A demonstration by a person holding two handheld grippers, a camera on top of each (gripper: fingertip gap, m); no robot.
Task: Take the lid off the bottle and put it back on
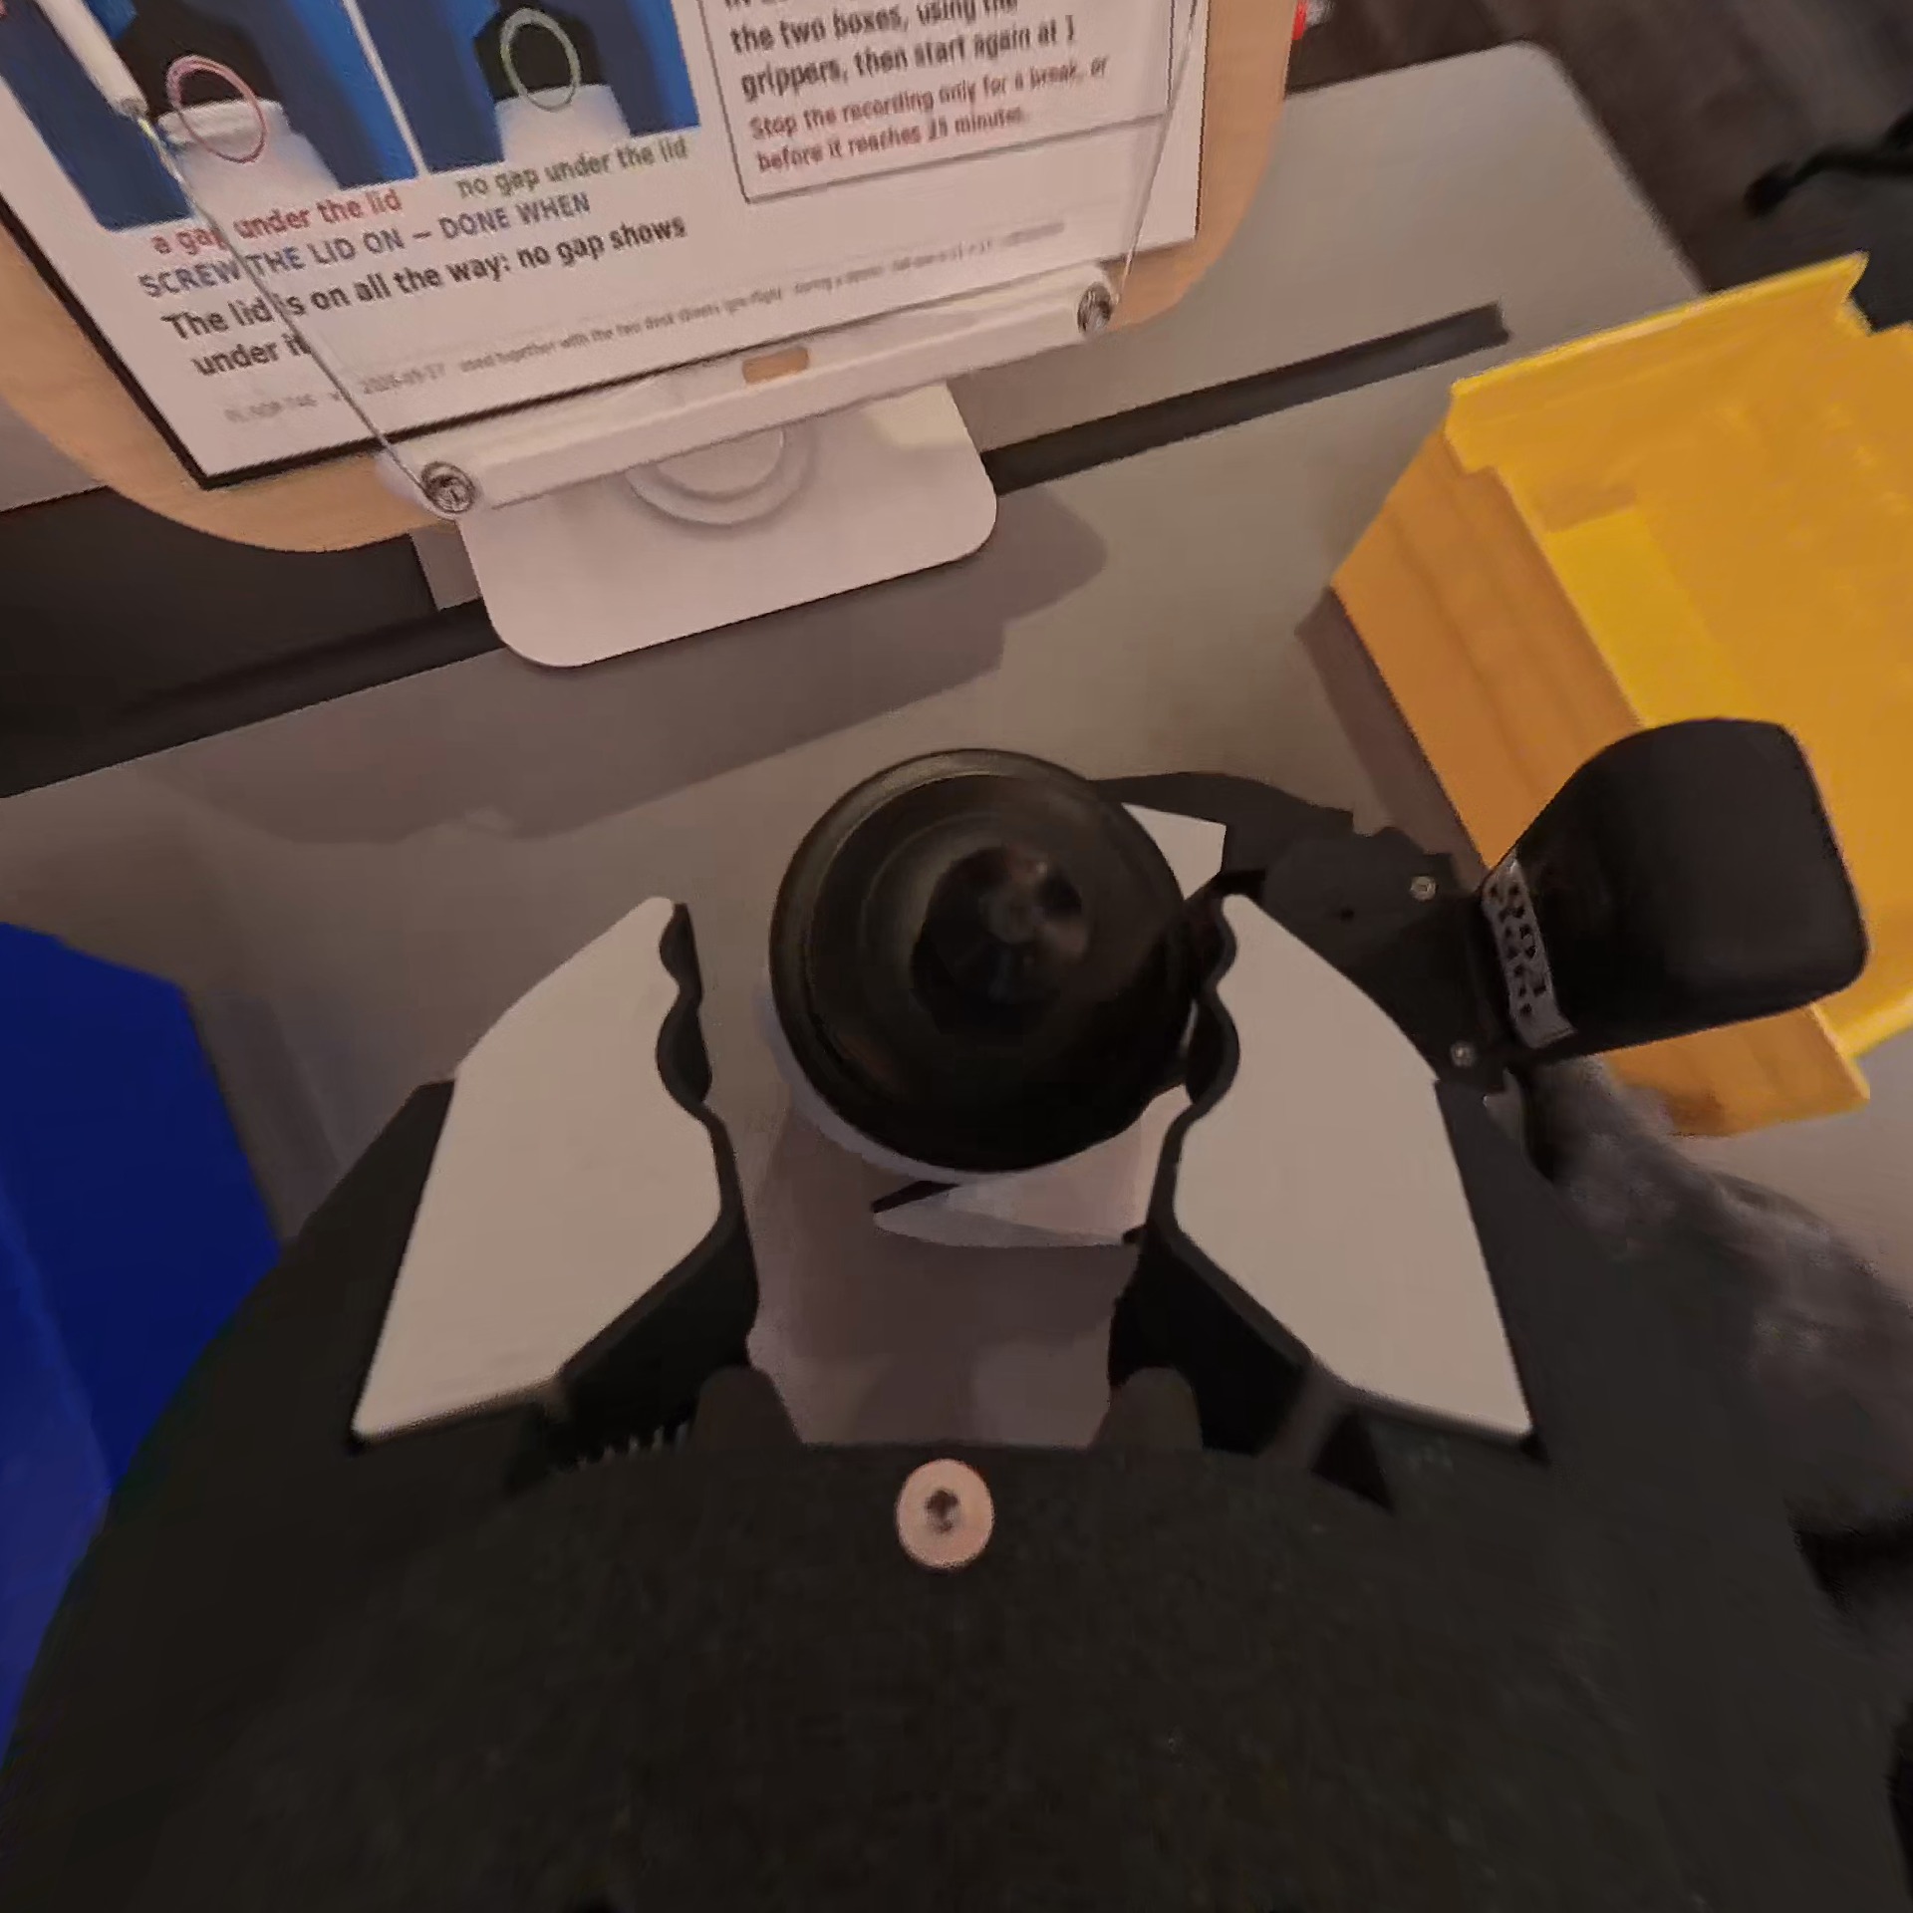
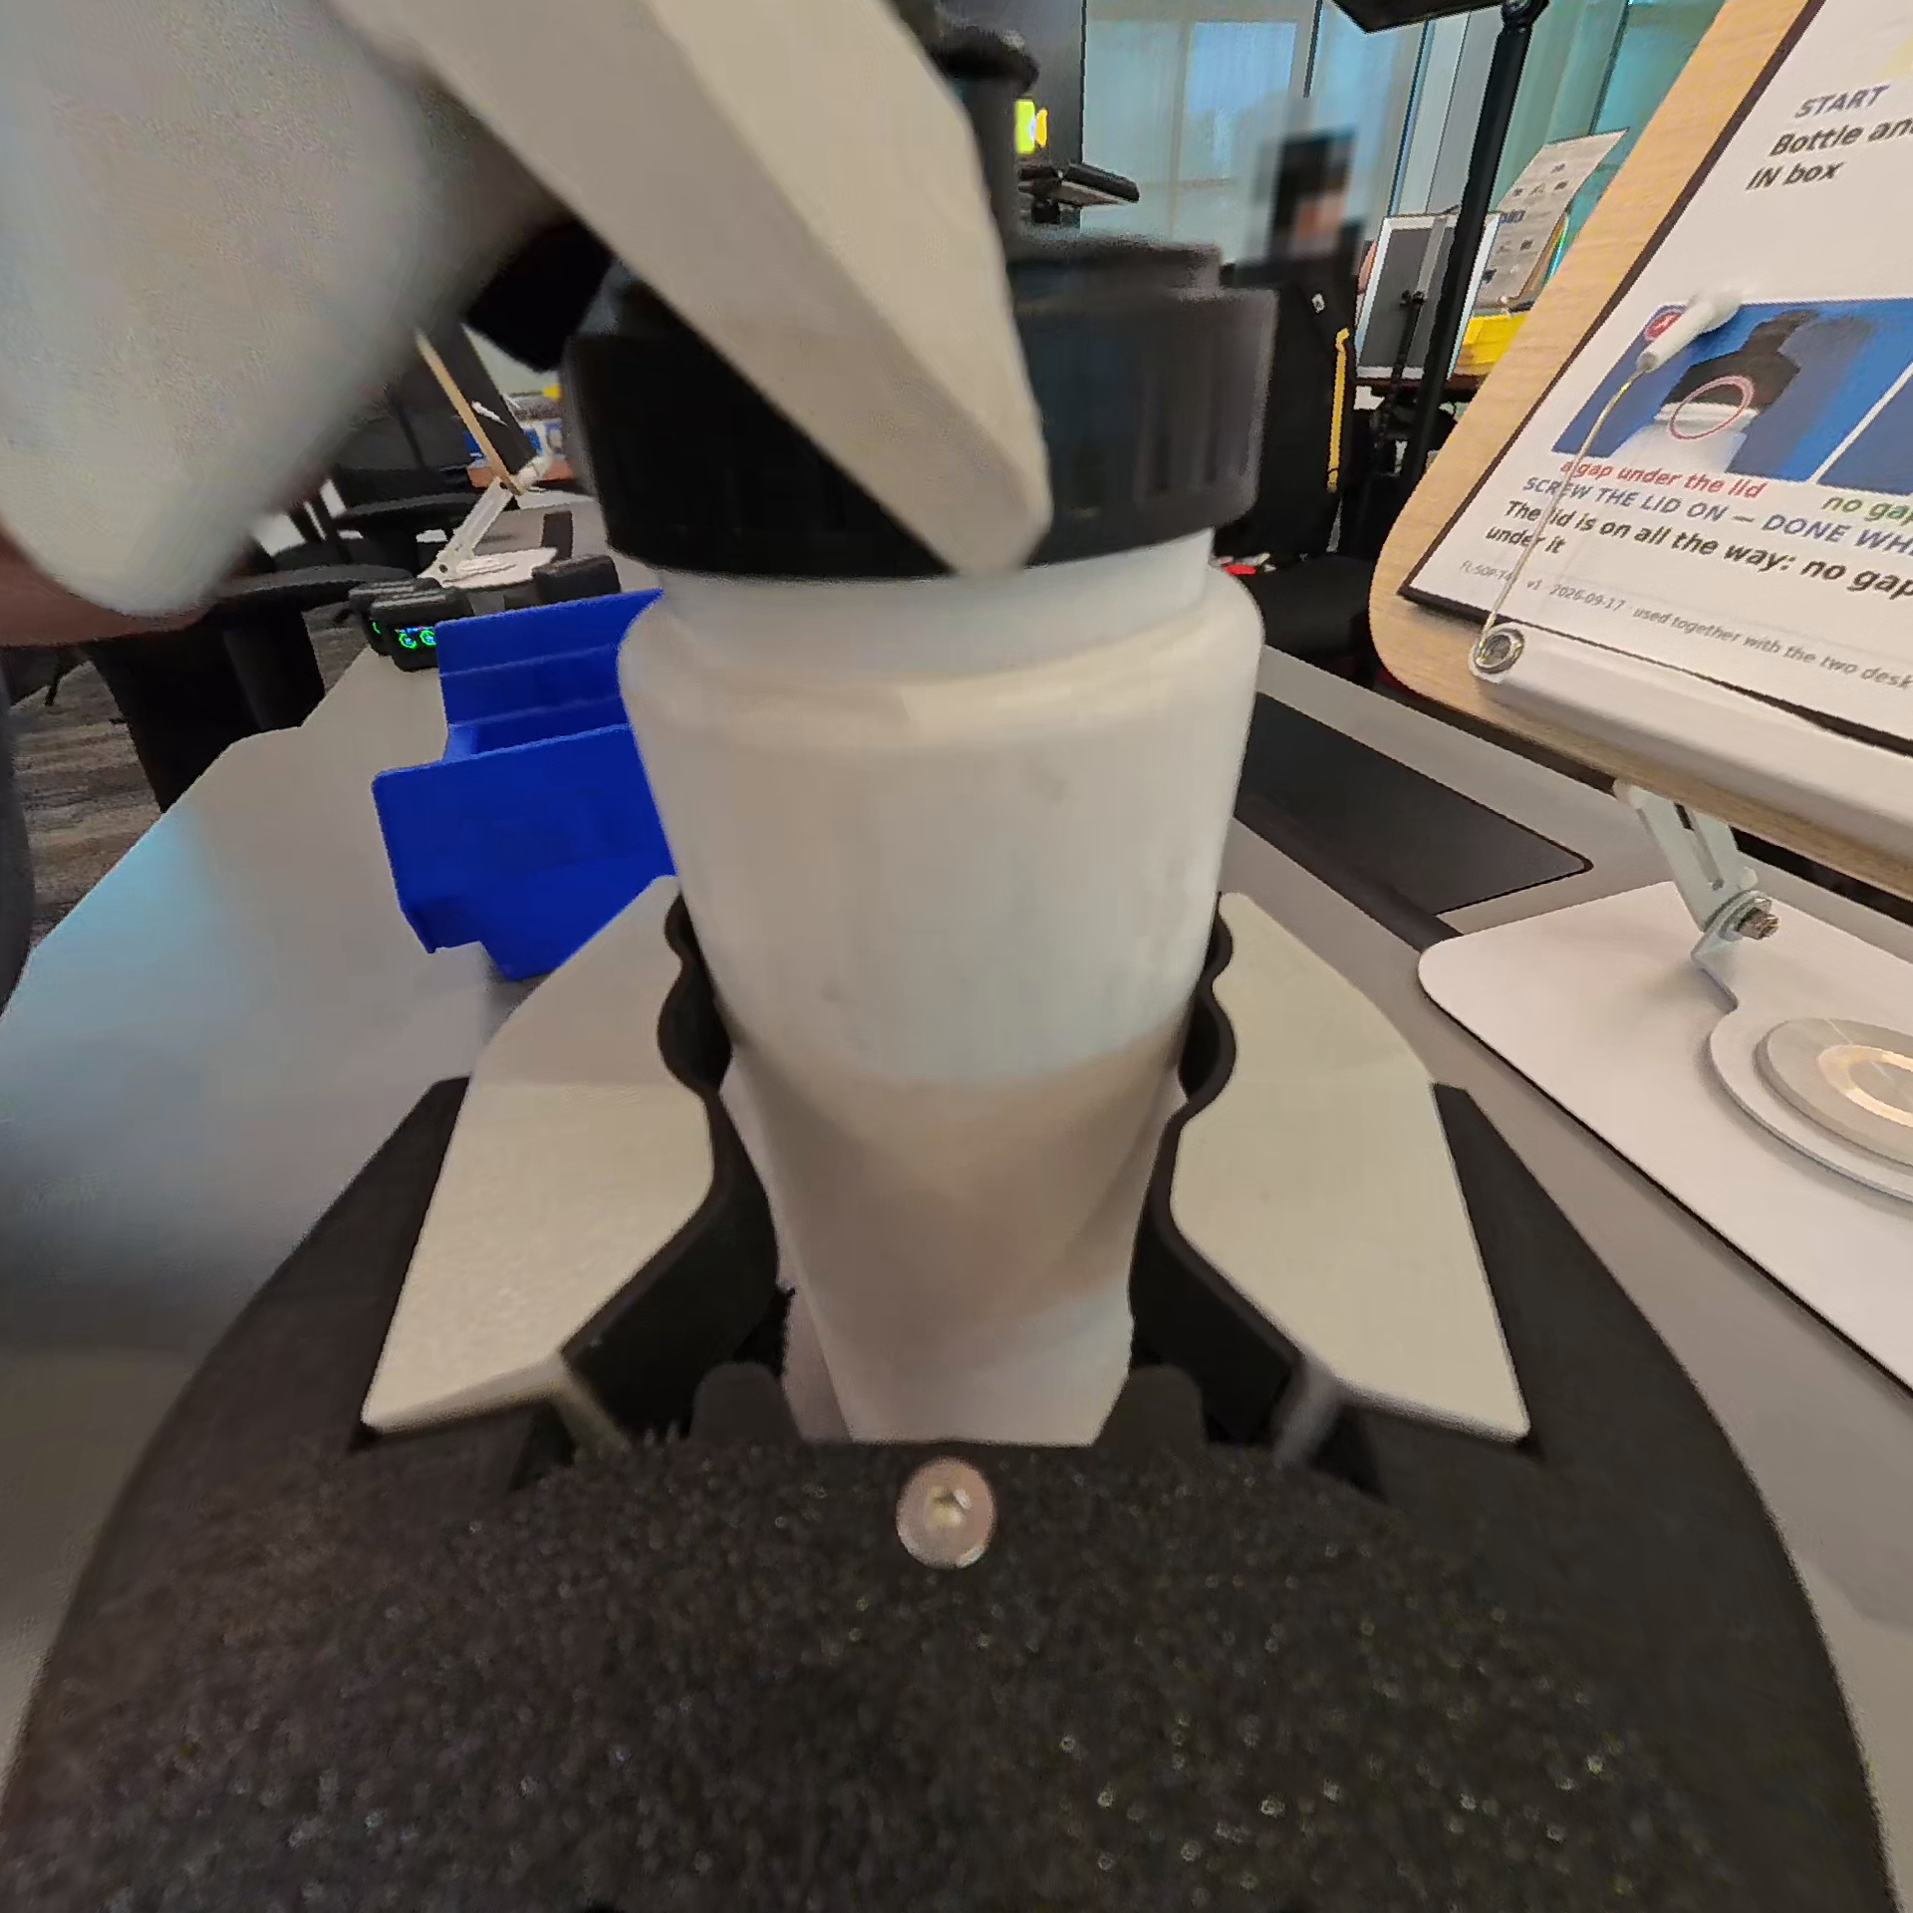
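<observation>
Bottle (image 2: 937, 880), white and upright on the grey table (image 2: 207, 932), sat clamped at its body by the right gripper (image 2: 947, 1046). Its black lid (image 1: 978, 958) sat on the neck, between the left gripper's (image 1: 952, 994) jaws; whether they gripped it is unclear.
</observation>
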